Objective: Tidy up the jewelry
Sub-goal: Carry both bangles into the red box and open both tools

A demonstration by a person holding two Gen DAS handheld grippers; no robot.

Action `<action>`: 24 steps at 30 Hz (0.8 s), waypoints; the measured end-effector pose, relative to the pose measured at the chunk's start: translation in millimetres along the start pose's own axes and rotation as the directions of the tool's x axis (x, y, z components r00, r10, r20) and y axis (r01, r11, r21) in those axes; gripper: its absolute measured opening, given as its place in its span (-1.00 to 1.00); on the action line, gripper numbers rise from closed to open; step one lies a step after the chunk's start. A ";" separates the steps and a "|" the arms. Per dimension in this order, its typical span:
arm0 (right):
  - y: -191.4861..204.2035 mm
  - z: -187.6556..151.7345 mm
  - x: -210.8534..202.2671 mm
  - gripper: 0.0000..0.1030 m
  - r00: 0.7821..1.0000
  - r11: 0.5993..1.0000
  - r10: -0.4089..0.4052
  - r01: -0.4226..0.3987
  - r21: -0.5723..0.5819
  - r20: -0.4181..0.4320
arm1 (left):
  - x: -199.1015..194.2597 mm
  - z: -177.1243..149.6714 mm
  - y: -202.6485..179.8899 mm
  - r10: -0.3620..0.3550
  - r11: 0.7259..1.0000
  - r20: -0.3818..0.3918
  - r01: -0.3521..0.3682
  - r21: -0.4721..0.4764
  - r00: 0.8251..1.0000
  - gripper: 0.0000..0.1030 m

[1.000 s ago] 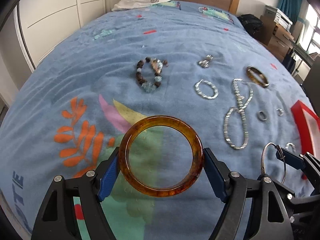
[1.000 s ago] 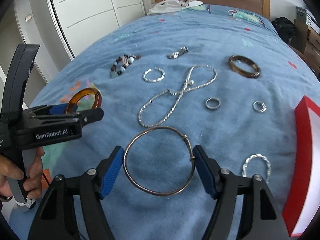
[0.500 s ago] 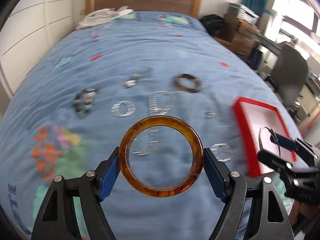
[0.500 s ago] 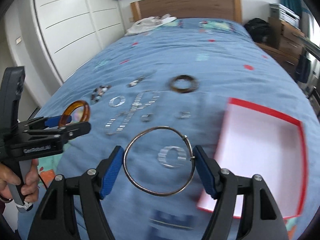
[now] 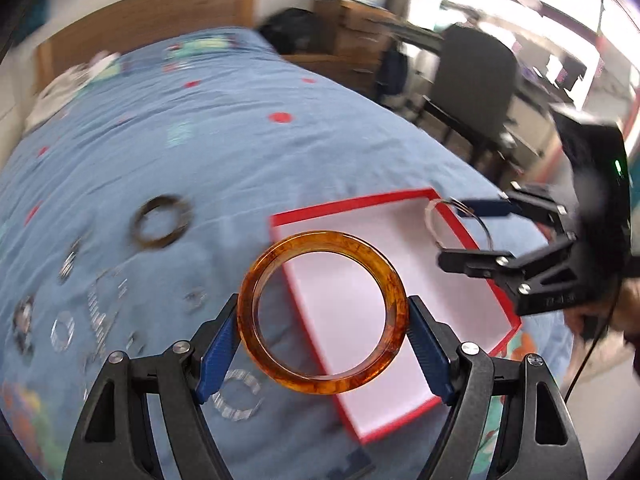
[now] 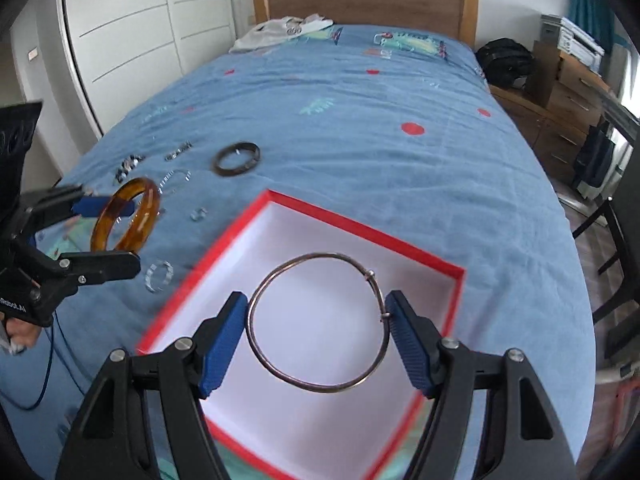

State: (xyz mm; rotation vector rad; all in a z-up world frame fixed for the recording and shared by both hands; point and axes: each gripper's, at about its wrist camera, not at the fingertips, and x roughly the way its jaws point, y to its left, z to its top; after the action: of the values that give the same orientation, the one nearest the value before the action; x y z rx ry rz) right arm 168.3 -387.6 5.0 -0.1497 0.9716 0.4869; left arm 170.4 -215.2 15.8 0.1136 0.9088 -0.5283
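My left gripper (image 5: 323,334) is shut on an amber bangle (image 5: 256,332) and holds it in the air over the near left edge of the red-rimmed white box (image 5: 348,210). My right gripper (image 6: 316,328) is shut on a thin silver wire bangle (image 6: 272,368) and holds it above the inside of the box (image 6: 360,232). The left gripper with the amber bangle (image 6: 142,216) also shows at the left of the right wrist view. The right gripper (image 5: 472,232) shows at the box's far right corner in the left wrist view.
On the blue bedspread (image 6: 360,140) left of the box lie a dark bangle (image 6: 236,159), silver chain bracelets (image 6: 160,276), small rings (image 6: 199,214) and a beaded bracelet (image 6: 128,164). A desk chair (image 5: 472,80) and drawers (image 6: 568,92) stand right of the bed.
Both grippers have swung to the right with their bangles, away from the jewelry laid out on the bedspread and over the red box.
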 end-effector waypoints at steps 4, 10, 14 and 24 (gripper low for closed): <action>-17.3 -0.5 16.8 0.35 0.999 0.999 0.030 -0.031 -0.034 -0.028 | 35.7 14.3 -10.5 -0.027 0.997 -0.047 0.031 0.074 0.999 0.51; -24.6 3.6 45.7 0.35 0.996 0.993 0.067 -0.073 -0.097 -0.059 | 65.7 11.5 -18.6 -0.046 0.986 -0.117 0.064 0.152 0.992 0.51; -29.1 3.4 64.2 0.35 0.993 0.987 0.070 -0.083 -0.139 -0.097 | 75.0 5.9 -25.1 -0.070 0.977 -0.152 0.098 0.189 0.986 0.51; -22.8 -1.8 91.7 0.36 0.984 0.958 0.043 -0.089 -0.274 -0.170 | 93.3 -9.6 -35.5 -0.058 0.954 -0.181 0.108 0.280 0.982 0.51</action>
State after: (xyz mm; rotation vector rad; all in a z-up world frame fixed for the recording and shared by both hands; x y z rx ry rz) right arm 220.2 -378.2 -73.5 -0.4194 1.0664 0.6824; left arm 192.8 -279.3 -58.1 0.3925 1.0029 -0.7370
